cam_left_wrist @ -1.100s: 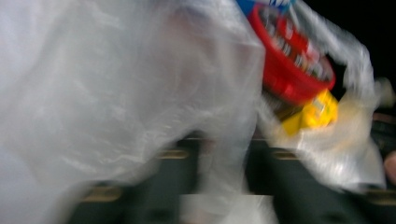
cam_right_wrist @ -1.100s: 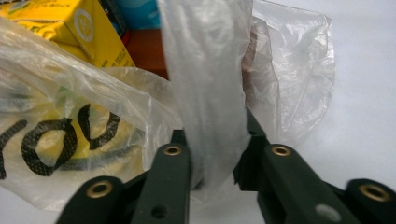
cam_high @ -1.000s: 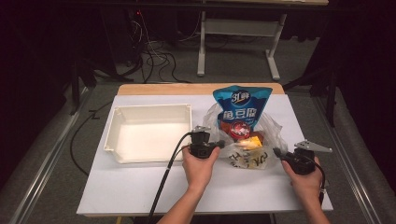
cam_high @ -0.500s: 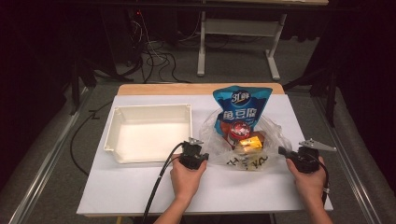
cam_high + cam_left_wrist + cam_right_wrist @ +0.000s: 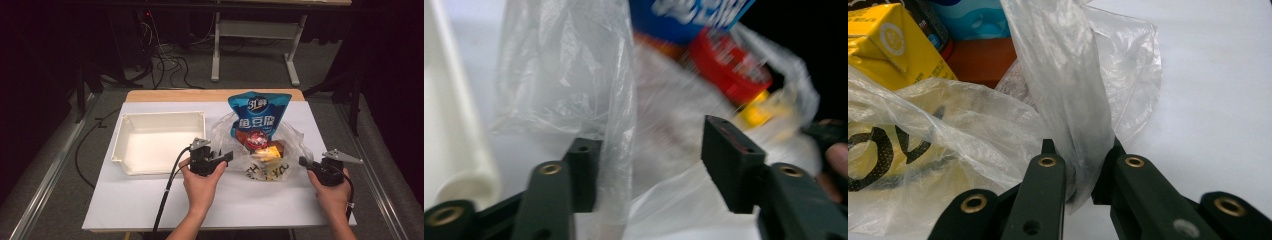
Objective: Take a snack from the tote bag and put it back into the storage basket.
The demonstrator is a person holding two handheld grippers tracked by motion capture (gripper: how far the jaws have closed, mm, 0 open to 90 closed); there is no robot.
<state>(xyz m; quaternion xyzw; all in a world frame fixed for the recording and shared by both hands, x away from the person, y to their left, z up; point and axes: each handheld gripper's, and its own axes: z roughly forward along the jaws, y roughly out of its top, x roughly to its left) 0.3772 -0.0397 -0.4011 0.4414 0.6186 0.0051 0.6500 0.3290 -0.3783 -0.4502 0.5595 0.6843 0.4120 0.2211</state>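
Observation:
A clear plastic bag point(image 5: 260, 150) lies on the white table, holding a blue snack packet point(image 5: 257, 117), a yellow carton point(image 5: 267, 152) and something red. My right gripper point(image 5: 302, 161) is at the bag's right edge. In the right gripper view it point(image 5: 1080, 150) is shut on a strip of the bag's film point(image 5: 1068, 75), with the yellow carton point(image 5: 893, 45) behind. My left gripper point(image 5: 226, 159) points at the bag's left side. In the left gripper view it point(image 5: 651, 150) is open, and a fold of the bag point(image 5: 569, 75) hangs beside one jaw.
An empty white tray point(image 5: 162, 116) stands left of the bag, its rim point(image 5: 449, 125) close to my left gripper. Bare white table point(image 5: 250, 200) spreads in front of the bag. A cable trails from the left gripper off the near edge. The floor beyond is dark.
My left gripper drew back from the bag's left edge toward the person and now sits beside it, open. The right gripper shifted slightly right, still holding the bag.

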